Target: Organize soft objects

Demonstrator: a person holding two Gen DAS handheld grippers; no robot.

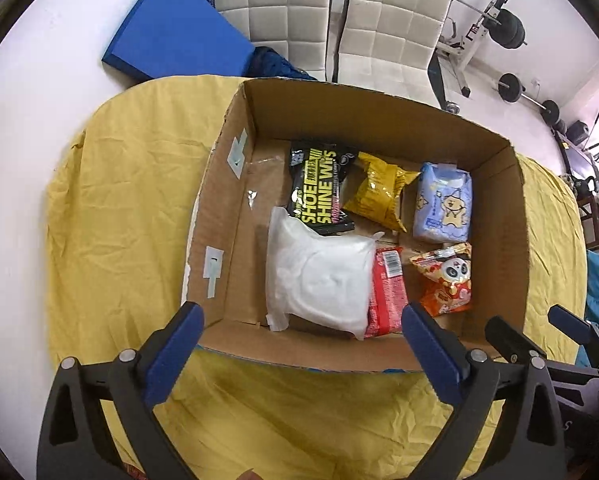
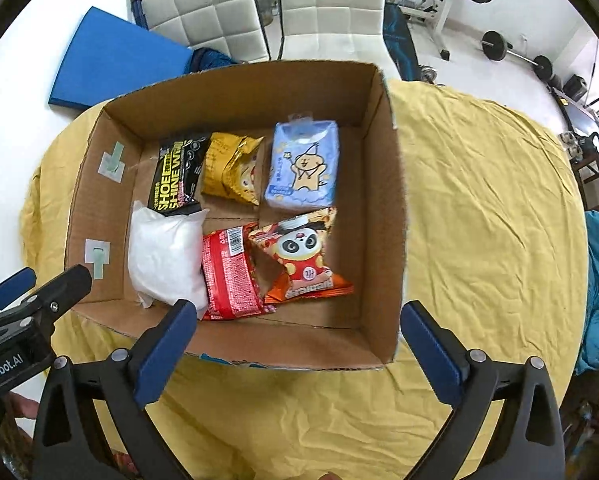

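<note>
- We're hanging above the cardboard box (image 1: 495,216) with both tools pointing steeply down, and every soft pack we can see is already lying on its floor.
- Our left gripper (image 1: 303,344) stands with its blue pads spread wide, nothing between them; it sits over the box's near wall.
- Our right gripper (image 2: 295,340) is just as wide apart and just as empty, also over that near wall.
- Against the near wall, towards the box's left side, lies the white pack (image 2: 165,258): puffy, pillow-like, probably light. We'd pinch it across its middle bulge, since the film looks slick.
- Touching it, further from the left wall, is the red packet (image 2: 227,276), crinkly foil; we'd take it by a sealed end.
- Next along the near wall is the panda pouch (image 2: 303,256), tilted and puffed with air. A hard squeeze could burst it, so we'd go gently, at the seam.
- In the back row, the shoe wipes pack (image 2: 177,178) overlaps the white pack's far edge: flat, floppy, likely the heaviest thing here.
- The yellow bag (image 2: 231,168) beside it is crumpled and would collapse under the pads.
- The blue tissue pack (image 2: 303,168) is the firmest block in the box, and we'd grip it across its short sides.
- The box rests on a yellow cloth (image 2: 479,208) that looks bare around it.
</note>
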